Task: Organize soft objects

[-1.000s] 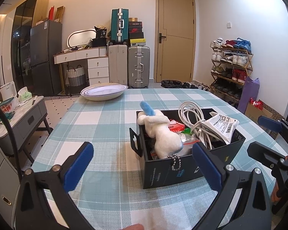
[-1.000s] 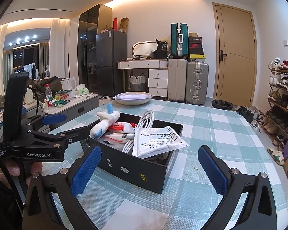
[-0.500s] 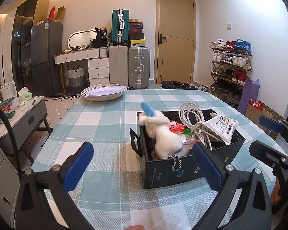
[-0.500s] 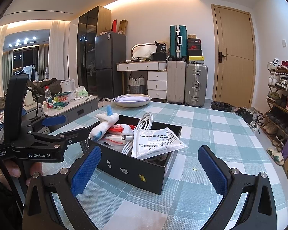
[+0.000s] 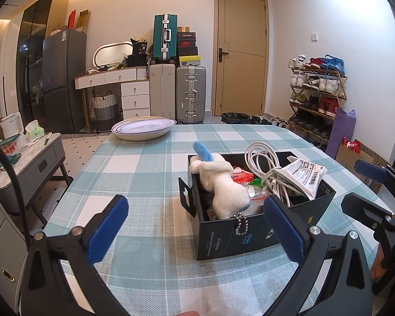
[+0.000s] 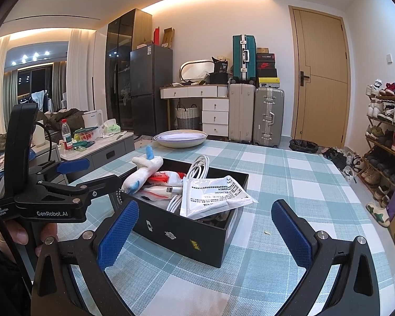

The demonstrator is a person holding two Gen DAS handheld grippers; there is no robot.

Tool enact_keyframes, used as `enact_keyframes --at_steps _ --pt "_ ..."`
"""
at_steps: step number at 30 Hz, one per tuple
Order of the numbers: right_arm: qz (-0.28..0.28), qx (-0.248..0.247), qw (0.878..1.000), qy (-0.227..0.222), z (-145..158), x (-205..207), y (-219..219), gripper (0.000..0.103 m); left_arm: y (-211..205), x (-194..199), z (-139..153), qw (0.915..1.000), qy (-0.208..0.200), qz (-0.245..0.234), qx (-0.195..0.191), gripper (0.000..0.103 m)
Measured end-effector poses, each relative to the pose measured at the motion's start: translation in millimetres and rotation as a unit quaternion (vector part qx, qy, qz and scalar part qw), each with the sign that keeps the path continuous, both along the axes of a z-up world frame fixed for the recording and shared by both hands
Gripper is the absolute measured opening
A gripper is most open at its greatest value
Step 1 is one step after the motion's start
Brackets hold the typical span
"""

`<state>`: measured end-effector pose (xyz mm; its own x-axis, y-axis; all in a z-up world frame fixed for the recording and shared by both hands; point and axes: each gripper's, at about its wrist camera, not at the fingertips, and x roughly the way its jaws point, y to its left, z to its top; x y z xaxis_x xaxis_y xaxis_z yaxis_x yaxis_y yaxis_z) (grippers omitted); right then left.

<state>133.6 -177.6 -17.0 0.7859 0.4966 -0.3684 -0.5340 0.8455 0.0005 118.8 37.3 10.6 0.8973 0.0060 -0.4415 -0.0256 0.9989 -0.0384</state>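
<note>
A white plush toy (image 5: 218, 181) with a blue ear and a bead chain leans in the near left corner of an open black box (image 5: 250, 234) on the checked tablecloth. The box also holds a white coiled cable (image 5: 263, 163), a white printed pouch (image 5: 302, 176) and red packets. In the right wrist view the plush (image 6: 142, 171) sits at the box's (image 6: 187, 234) far left end. My left gripper (image 5: 194, 226) is open and empty, just in front of the box. My right gripper (image 6: 205, 231) is open and empty, before the box's other side.
A wide white bowl (image 5: 143, 131) stands at the table's far edge. A grey side table (image 5: 26, 163) with bottles and a kettle is left of the table. Suitcases, drawers, a fridge and a shoe rack (image 5: 317, 97) line the walls beyond.
Both views shift only slightly; the grippers stay open and hover near the box. Nothing in the box has moved.
</note>
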Motion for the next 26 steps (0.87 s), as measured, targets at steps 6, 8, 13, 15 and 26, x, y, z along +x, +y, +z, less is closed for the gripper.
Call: enact_keyframes --at_steps 6,8,13,15,26 --pt "0.000 0.000 1.000 0.000 -0.1 0.0 -0.1 0.103 0.0 0.1 -0.3 1.0000 0.000 0.000 0.000 0.103" --pt "0.000 0.000 1.000 0.000 -0.2 0.1 -0.2 0.103 0.2 -0.1 -0.4 1.0000 0.000 0.000 0.000 0.103" --pt "0.000 0.000 1.000 0.001 -0.1 0.0 -0.2 0.103 0.1 -0.4 -1.1 1.0000 0.000 0.000 0.000 0.103" --pt "0.000 0.000 1.000 0.000 0.1 -0.1 -0.4 0.103 0.1 -0.4 -0.7 1.0000 0.000 0.000 -0.001 0.103" --pt "0.000 0.000 1.000 0.001 0.1 0.1 -0.5 0.103 2.2 -1.4 1.3 1.0000 -0.003 0.000 0.000 0.103"
